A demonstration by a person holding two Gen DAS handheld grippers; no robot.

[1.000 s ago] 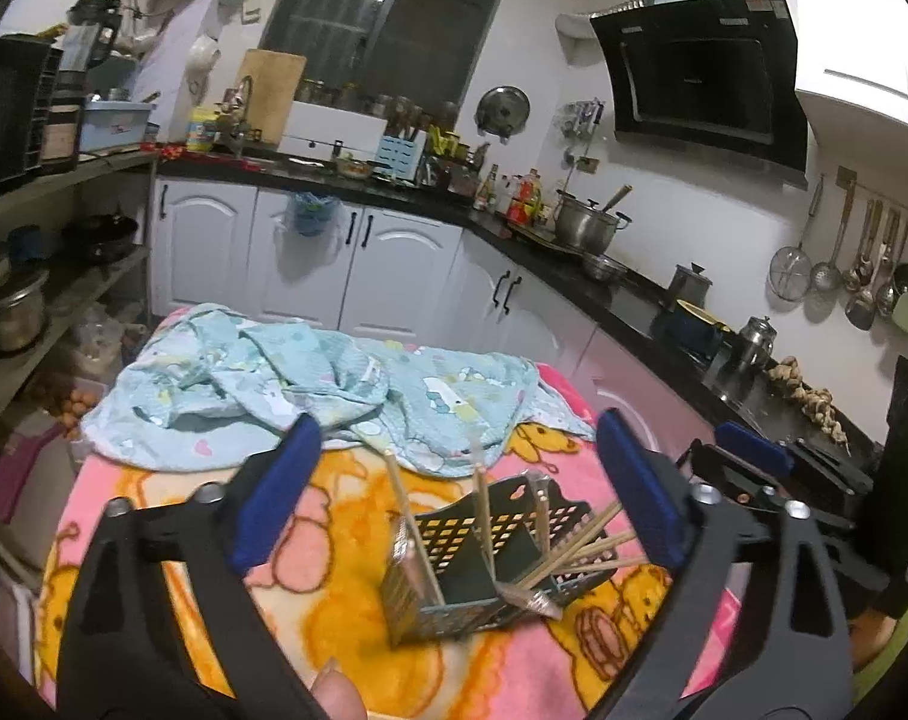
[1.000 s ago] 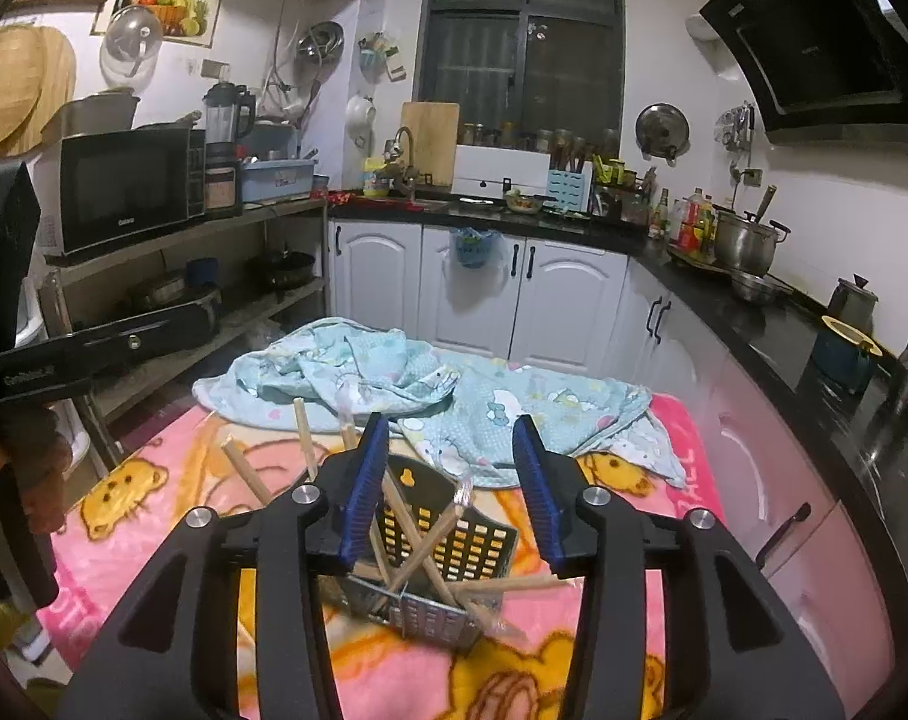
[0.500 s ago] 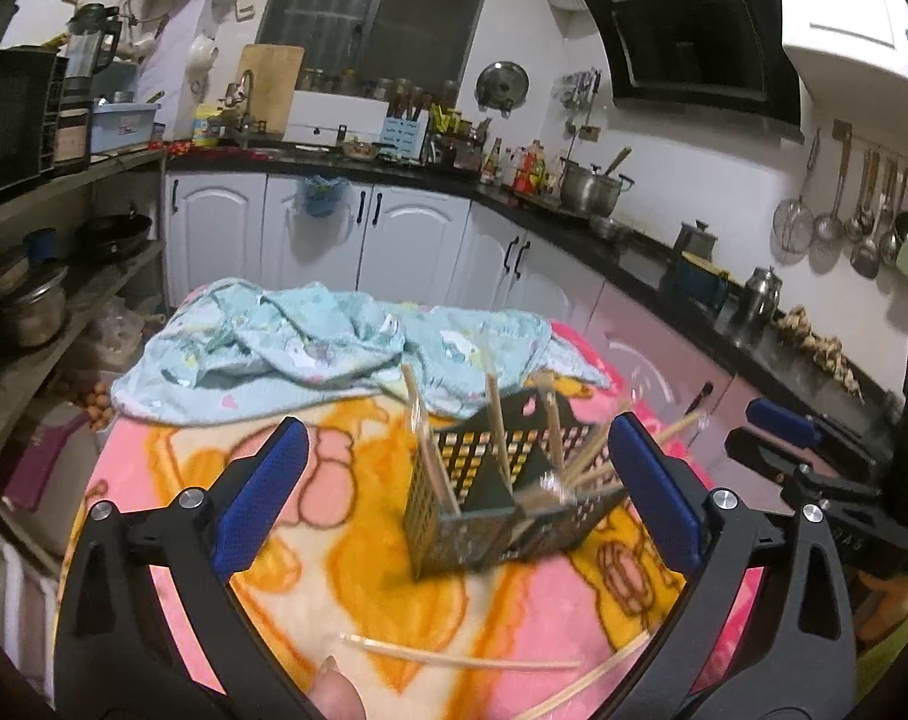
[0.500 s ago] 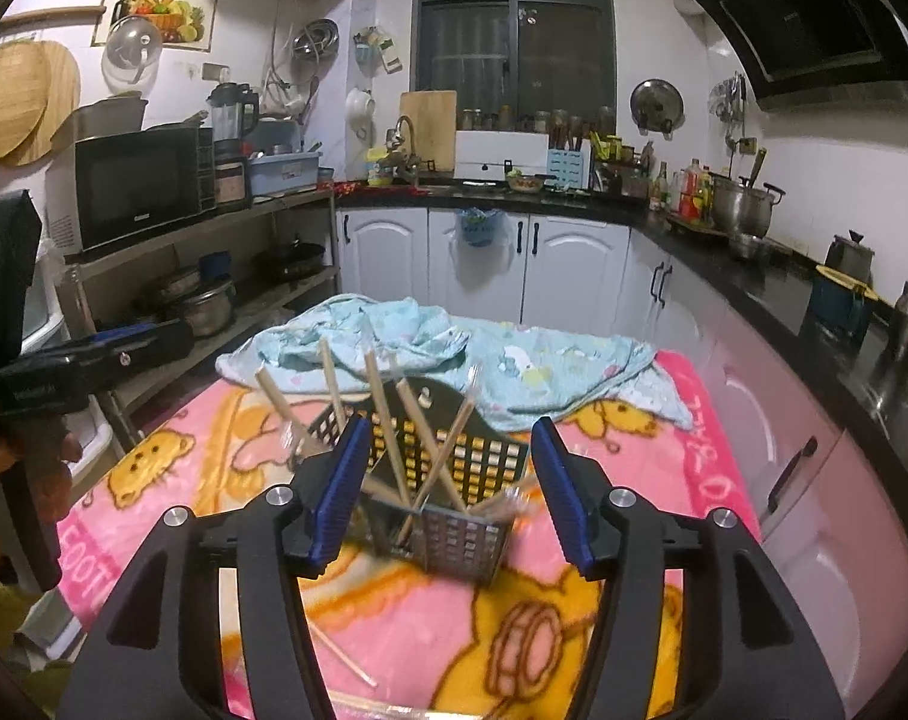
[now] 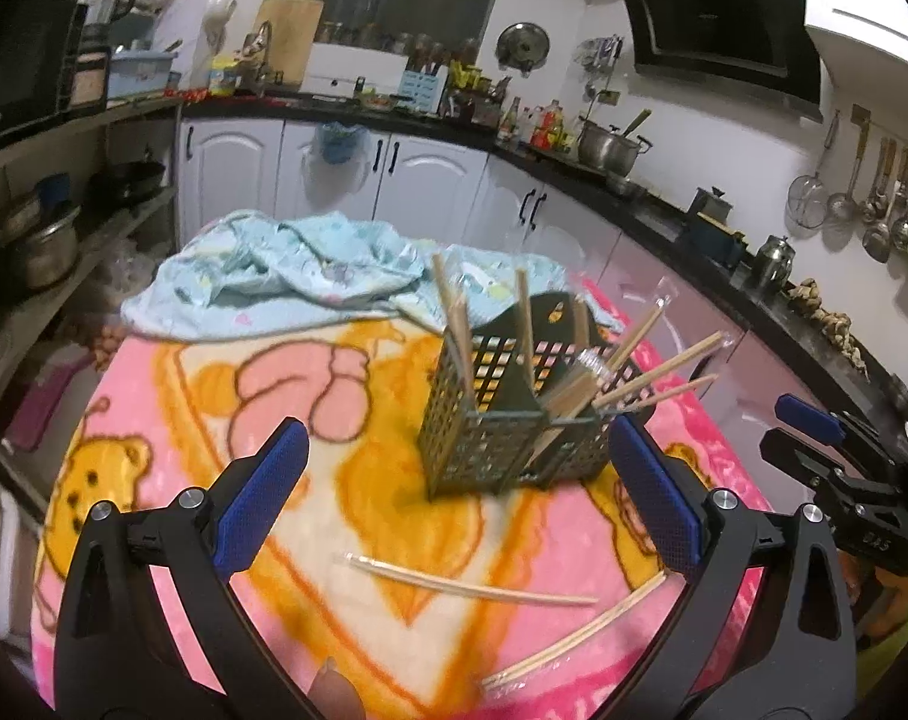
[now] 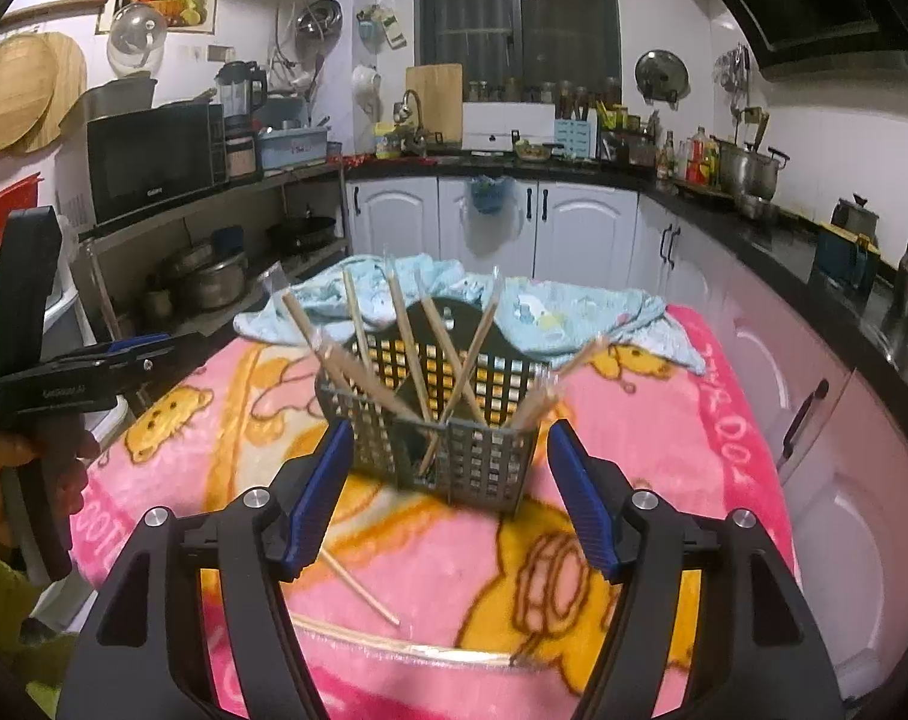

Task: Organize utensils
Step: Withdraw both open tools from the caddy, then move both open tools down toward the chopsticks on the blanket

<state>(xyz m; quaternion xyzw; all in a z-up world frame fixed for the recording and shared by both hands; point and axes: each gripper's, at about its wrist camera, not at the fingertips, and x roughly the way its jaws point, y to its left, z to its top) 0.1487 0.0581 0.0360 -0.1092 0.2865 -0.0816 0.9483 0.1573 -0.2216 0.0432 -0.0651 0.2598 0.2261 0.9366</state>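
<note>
A dark green slotted utensil basket stands upright on the pink cartoon blanket, with several wrapped wooden chopsticks leaning out of it. Loose chopsticks lie on the blanket in front of it. My left gripper is open wide, short of the basket, with nothing between its pads. My right gripper has its jaws opening; the basket stands just beyond its tips and the pads press on nothing. In the right wrist view a hand holds the left gripper at the far left.
A crumpled light blue cloth lies behind the basket. White cabinets and a black counter wrap around the back and right. Open shelves with pots stand on the left. The blanket's right edge drops off.
Both views have sunk and drawn back, so the basket sits higher in frame and loose chopsticks show in front. The right jaws have widened. The basket now stands level instead of tilted.
</note>
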